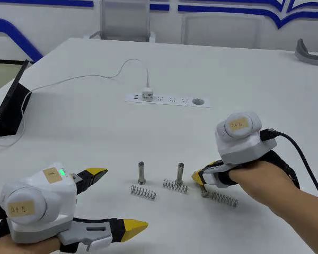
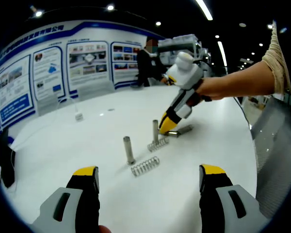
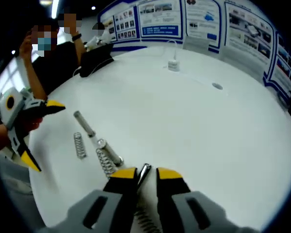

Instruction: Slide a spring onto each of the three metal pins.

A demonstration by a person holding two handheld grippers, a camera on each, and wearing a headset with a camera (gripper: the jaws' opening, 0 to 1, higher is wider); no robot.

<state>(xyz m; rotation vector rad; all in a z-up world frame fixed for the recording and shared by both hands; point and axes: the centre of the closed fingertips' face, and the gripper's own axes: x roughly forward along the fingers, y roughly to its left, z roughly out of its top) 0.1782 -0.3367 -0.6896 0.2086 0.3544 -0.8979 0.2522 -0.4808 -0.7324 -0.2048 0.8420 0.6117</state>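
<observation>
Pinching a short steel pin [image 3: 143, 170], the right gripper [image 1: 197, 178] sits toward the white bench's [image 1: 95, 132] near edge. Two upright steel pins [image 1: 141, 172] [image 1: 179, 173] stand bare; three coiled wire springs [image 1: 143, 192] [image 1: 175, 186] [image 1: 222, 198] lie beside them, none threaded yet. The left gripper [image 1: 119, 200] gapes empty.

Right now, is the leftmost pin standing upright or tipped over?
Upright. The leftmost pin stands on end on the table with nothing on it; a spring lies flat near its base.
</observation>
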